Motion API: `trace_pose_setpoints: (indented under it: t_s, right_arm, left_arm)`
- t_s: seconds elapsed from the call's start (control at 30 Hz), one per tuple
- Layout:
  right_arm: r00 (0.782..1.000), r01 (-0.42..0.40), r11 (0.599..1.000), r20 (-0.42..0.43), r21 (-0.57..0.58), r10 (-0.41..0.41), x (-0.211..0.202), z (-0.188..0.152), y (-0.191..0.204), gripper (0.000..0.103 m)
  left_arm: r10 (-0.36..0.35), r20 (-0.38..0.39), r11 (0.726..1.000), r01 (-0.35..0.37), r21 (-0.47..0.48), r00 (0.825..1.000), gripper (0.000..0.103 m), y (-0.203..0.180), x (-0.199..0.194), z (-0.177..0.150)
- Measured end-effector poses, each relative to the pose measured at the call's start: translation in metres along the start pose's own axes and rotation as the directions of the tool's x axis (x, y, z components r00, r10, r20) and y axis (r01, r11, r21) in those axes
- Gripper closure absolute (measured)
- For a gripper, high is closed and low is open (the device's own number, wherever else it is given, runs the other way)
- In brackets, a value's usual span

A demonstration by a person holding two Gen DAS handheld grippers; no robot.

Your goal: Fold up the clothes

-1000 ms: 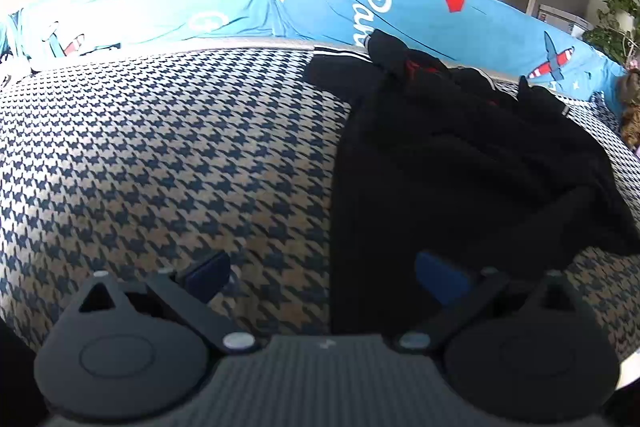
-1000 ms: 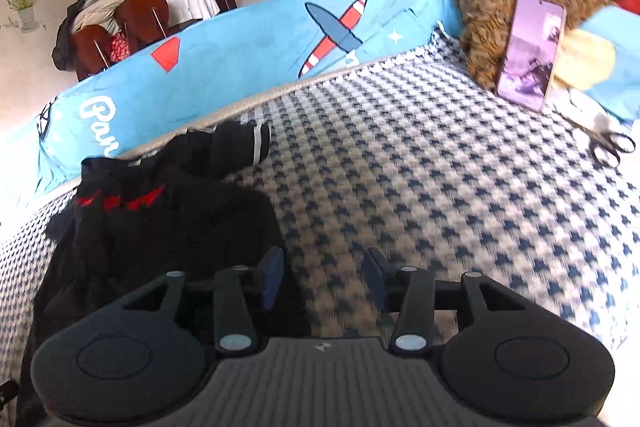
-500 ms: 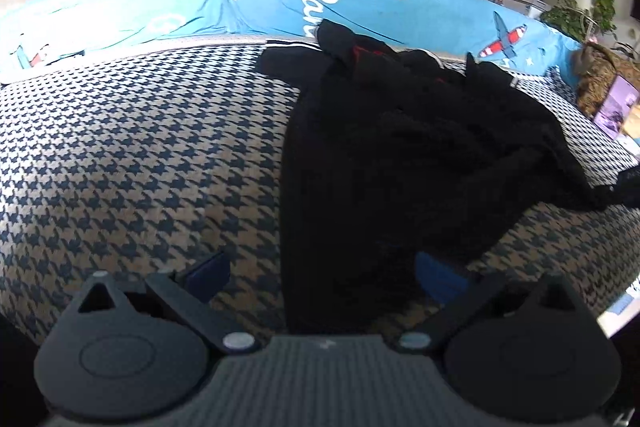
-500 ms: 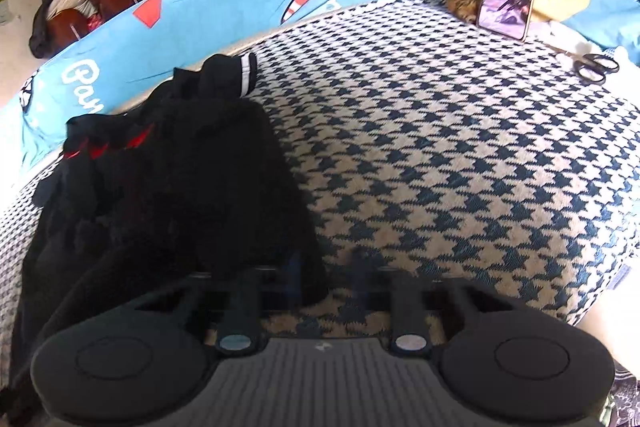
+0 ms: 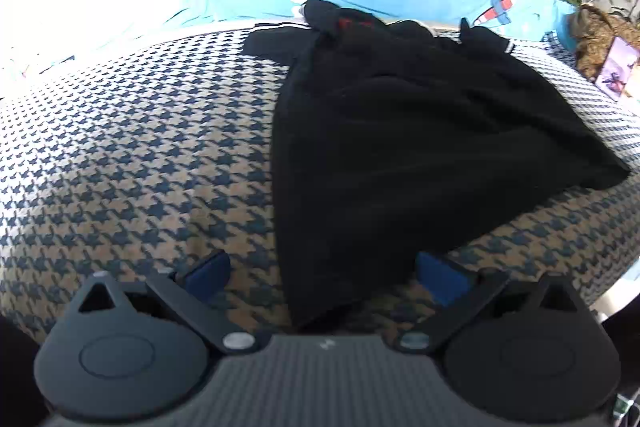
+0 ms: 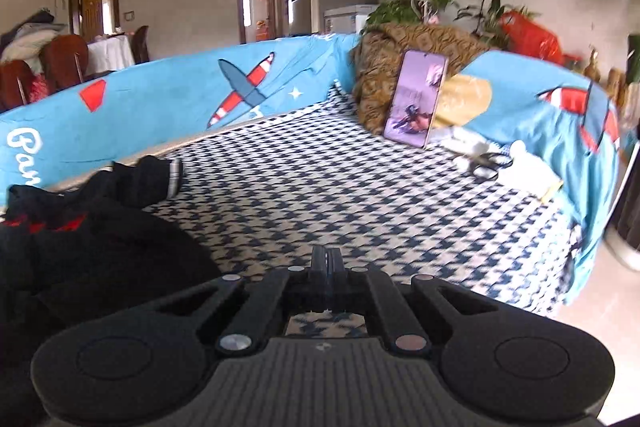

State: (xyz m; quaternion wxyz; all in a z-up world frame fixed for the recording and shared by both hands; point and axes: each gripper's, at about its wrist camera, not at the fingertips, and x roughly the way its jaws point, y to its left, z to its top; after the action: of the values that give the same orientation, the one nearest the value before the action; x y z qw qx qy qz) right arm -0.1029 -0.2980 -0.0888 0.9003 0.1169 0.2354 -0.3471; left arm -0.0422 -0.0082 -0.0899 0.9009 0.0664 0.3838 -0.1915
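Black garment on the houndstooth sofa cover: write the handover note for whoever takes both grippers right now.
Left gripper: open, low over the black garment's near hem corner, which lies between the pads, not pinched.
Right gripper: jaws have just closed and are shut; nothing visible between them, the garment lies to their left.
Garment: spread loosely on the houndstooth cover, collar toward the blue backrest, sleeves bunched.
Done: no fold visible.
Left: grip the hem, flatten, fold everything.
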Motion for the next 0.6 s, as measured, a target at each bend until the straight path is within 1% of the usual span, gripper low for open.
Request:
trace_pose_setpoints:
  t_s: [0.07, 0.17, 0.23, 0.27, 0.33, 0.5, 0.53, 0.6]
  right_arm:
    - [0.997, -0.075, 0.997, -0.031, -0.006, 0.075, -0.001, -0.001, 0.005, 0.099]
    - [0.988, -0.139, 0.99, -0.066, -0.026, 0.137, -0.001, -0.005, 0.016, 0.097]
    - [0.982, -0.174, 0.984, -0.079, -0.027, 0.172, -0.002, -0.009, 0.02, 0.093]
    - [0.978, -0.193, 0.981, -0.084, -0.028, 0.19, -0.002, -0.011, 0.022, 0.09]
    - [0.964, -0.251, 0.967, -0.098, -0.041, 0.246, -0.005, -0.015, 0.027, 0.089]
    - [0.91, -0.402, 0.909, -0.16, -0.108, 0.383, -0.013, -0.03, 0.053, 0.088]
    - [0.896, -0.432, 0.893, -0.173, -0.127, 0.409, -0.016, -0.034, 0.06, 0.088]
    - [0.862, -0.498, 0.851, -0.202, -0.168, 0.465, -0.022, -0.043, 0.075, 0.088]
  left_arm:
    - [0.002, -0.002, 1.0, -0.002, 0.007, 1.0, 0.0, 0.0, 0.001, 0.0]
    - [0.004, -0.005, 1.0, -0.004, 0.018, 1.0, 0.0, 0.001, 0.002, -0.001]
    - [0.006, -0.007, 1.0, -0.006, 0.024, 1.0, 0.0, 0.001, 0.002, -0.001]
    - [0.008, -0.005, 1.0, -0.008, 0.023, 1.0, 0.0, 0.001, 0.003, -0.001]
    - [0.021, 0.004, 1.0, -0.021, 0.012, 1.0, 0.0, 0.003, 0.002, -0.001]
    - [0.059, 0.044, 0.997, -0.057, -0.045, 0.997, 0.0, 0.013, -0.003, 0.002]
    - [0.066, 0.052, 0.996, -0.063, -0.058, 0.996, 0.0, 0.015, -0.004, 0.003]
    - [0.073, 0.063, 0.994, -0.067, -0.088, 0.995, 0.0, 0.02, -0.006, 0.005]
